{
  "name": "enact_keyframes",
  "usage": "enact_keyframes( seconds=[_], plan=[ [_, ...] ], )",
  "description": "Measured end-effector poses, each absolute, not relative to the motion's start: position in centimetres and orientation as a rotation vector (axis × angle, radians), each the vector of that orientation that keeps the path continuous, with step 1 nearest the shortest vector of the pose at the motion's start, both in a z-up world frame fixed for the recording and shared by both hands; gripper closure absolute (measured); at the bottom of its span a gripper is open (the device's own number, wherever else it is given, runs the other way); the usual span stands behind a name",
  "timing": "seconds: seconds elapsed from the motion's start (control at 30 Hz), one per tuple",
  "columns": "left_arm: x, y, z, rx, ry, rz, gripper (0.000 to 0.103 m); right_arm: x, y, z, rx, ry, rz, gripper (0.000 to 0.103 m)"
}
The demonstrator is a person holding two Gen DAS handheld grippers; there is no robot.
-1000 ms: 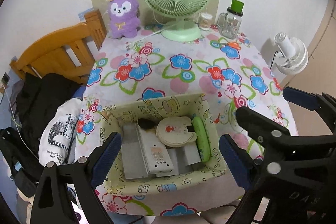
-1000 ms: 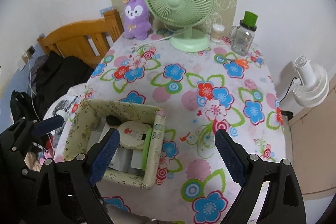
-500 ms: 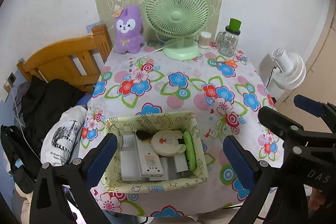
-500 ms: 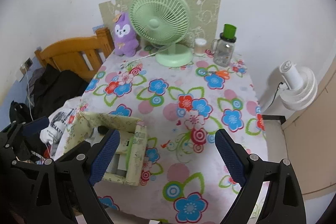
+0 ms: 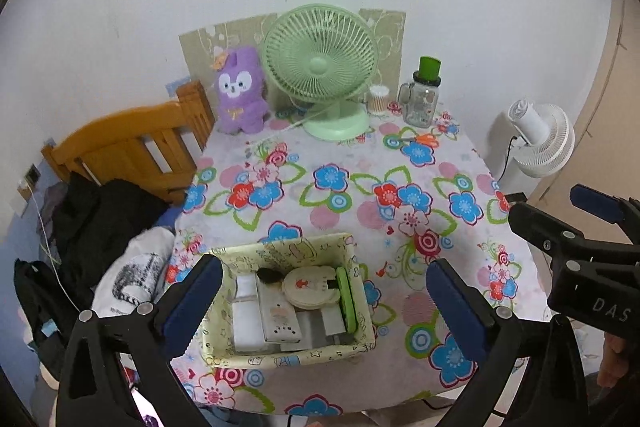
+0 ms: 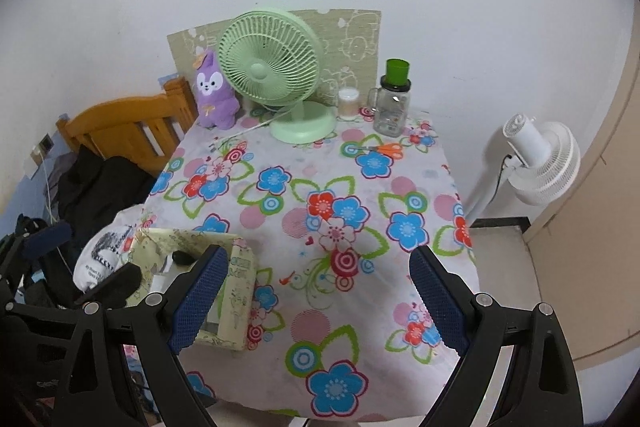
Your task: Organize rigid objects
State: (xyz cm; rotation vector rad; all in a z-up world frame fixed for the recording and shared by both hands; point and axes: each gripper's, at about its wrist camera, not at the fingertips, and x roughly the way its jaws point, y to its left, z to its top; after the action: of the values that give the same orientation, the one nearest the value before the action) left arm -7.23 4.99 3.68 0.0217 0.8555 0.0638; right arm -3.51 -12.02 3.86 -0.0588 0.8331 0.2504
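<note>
Your left gripper [image 5: 320,297] and right gripper [image 6: 316,301] both stand wide, released, grasping nothing. The box [image 5: 280,357] of packed items sits on the table's [image 5: 400,155] near-left edge, below your left jaws. The fan [image 5: 320,67] stands well beyond. Only the left view shows the box's contents.
</note>
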Motion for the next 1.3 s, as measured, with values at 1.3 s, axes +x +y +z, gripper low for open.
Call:
enact_keyframes(
  seconds=[1.3],
  plan=[
    [-8.1, 3.7, 4.3, -0.043, 0.803, 0.050, 0.000, -4.8, -13.3, 4.4, -0.116, 0.754, 0.188, 0.005]
  ],
)
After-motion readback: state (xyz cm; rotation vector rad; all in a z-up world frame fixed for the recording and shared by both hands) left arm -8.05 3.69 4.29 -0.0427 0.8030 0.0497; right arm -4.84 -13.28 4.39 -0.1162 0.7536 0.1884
